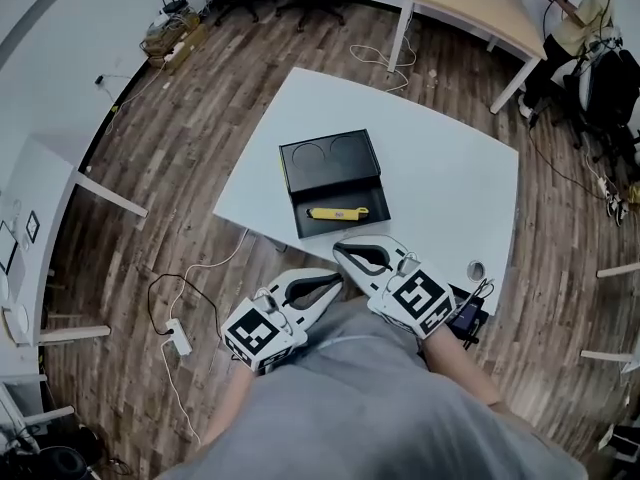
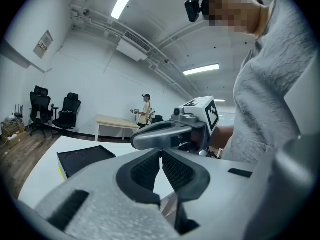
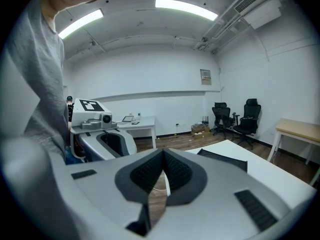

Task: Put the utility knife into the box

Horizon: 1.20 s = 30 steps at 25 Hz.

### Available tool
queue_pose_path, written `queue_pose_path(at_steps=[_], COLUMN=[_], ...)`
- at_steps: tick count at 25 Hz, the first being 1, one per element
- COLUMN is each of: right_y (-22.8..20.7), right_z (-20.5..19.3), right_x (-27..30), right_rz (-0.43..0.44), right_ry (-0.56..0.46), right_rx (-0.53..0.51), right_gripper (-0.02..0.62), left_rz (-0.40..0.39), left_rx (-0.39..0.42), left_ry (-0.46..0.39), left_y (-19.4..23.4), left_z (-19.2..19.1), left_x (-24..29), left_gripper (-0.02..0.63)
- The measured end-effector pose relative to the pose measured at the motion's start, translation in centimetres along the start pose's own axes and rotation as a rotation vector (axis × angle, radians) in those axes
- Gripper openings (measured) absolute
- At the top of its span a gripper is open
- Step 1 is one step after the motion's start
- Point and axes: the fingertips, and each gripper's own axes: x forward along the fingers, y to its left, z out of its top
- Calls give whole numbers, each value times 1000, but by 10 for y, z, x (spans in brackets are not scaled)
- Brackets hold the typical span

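Right gripper [image 3: 162, 153]: jaws fully together, pads meeting, nothing btwn them. Left gripper [image 2: 161, 153]: same, closed tip to tip, empty. Both are held close to the person's body at the near table edge, tips near each other, left at approx 7 o'clock of right.

Utility knife [image 1: 337, 213]: yellow, lies flat, long axis running 9 to 3 o'clock, in the near half of the box [image 1: 330, 163]. In the head view it appears to sit wholly within that half's outline, not across a rim. How deep it sits can't be confirmed. Blade state too small to tell.

Box: black, open, two halves. The half w/ round recesses lies at 12 o'clock of the knife half. It stands on the white table [image 1: 440, 188], at 12 o'clock of both grippers and apart from them.

Assessment: placement looks complete or nearly so. The step in hand is prob. check and stand-off.

Recommendations:
- Keep both grippers clear of the box so it isn't nudged.
- Confirm both knife ends sit inside the walls, esp. the 3 o'clock end.
- If correction is needed, press one closed tip against the knife body and push toward 12 o'clock, w/ the other gripper steadying the box wall at 9 o'clock.

Risk: a light box may slide on the smooth tabletop.
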Motion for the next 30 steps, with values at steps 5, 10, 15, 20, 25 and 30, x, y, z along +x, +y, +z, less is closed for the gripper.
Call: queue_pose_path(at_steps=[5, 10, 15, 20, 25, 30], right_y=[7, 12, 20, 26, 24, 23], right_z=[2, 3, -7, -12, -10, -13], right_x=[-5, -11, -20, -17, -15, -17], right_rz=[15, 26, 38, 52, 52, 44], right_ry=[-9, -29, -32, -23, -28, -21], right_rx=[8, 41, 91, 96, 90, 96], right_gripper=[29, 29, 29, 29, 29, 29], left_rz=[7, 16, 48, 52, 40, 41], left_rx=[-3, -7, -10, -16, -14, -7], left_ry=[-3, -9, 7, -4, -11, -5], left_y=[-1, -1, 2, 4, 0, 1], left_z=[-1, 1, 5, 5, 1, 2], left_x=[0, -3, -6, -8, -8, -9], left_gripper=[28, 28, 28, 28, 28, 28])
